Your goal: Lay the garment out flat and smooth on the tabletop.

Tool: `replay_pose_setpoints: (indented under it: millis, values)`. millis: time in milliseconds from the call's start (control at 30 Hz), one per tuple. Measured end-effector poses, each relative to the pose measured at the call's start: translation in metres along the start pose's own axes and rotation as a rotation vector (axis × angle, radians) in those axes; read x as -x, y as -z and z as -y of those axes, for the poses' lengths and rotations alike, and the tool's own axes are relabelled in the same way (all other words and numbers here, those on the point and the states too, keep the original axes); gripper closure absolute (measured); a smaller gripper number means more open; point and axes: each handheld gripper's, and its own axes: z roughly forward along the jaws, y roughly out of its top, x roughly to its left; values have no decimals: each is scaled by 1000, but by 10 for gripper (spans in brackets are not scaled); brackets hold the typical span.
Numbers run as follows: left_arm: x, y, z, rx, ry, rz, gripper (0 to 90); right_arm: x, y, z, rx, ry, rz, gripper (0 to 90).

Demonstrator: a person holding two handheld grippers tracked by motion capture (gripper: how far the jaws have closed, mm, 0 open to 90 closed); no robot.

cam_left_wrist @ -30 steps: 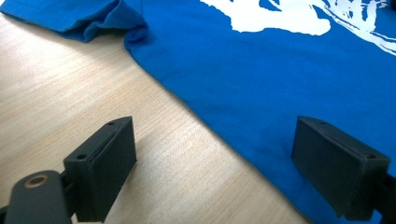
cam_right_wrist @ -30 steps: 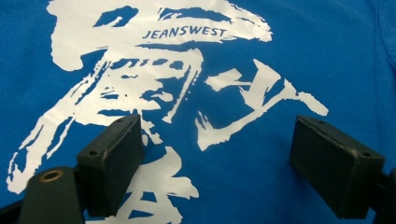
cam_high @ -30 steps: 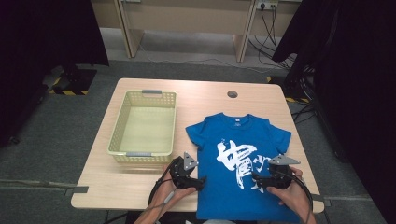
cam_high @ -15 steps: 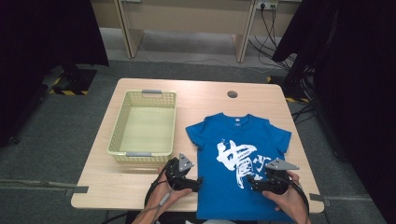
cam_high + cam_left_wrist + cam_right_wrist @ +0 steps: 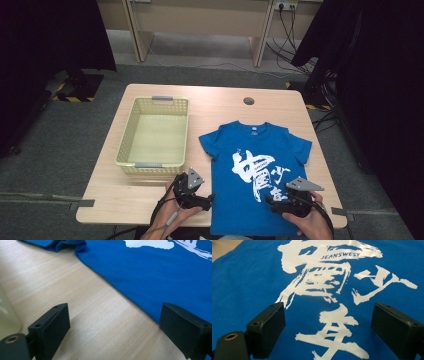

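Between both tongs [image 5: 209,200] [image 5: 269,202] — blue T-shirt [image 5: 252,150]

**Cloth, wood and plastic**

The shirt [image 5: 252,150] is matt blue cloth with a smooth white print. The desk [image 5: 220,102] is pale, fine-grained wood laminate. The basket [image 5: 152,102] is slightly glossy yellow plastic lattice. Tongs' jaws are matt black.

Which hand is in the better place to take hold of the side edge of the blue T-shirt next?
Probably left. The left tongs stand open beside the blue T-shirt, whose side edge runs between the jaws in the left gripper view. The right tongs hover open over the print, away from any edge.
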Motion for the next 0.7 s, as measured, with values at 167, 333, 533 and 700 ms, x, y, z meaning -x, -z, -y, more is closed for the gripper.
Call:
replay_pose_setpoints:
  millis: [167, 333, 533, 700]
  values:
    - [2, 6, 6, -6, -6, -3, 84, -4, 2, 5, 1, -5, -9, 115]
    - [5, 11, 11, -9, -10, -2, 83, -6, 4, 10, 0, -4, -16, 113]
    - [5, 17, 18, -13, -13, -5, 82, -8, 9, 15, 7, -12, -17, 110]
    - [4, 20, 23, -3, -5, -13, 73, -7, 12, 18, 9, -16, -16, 110]
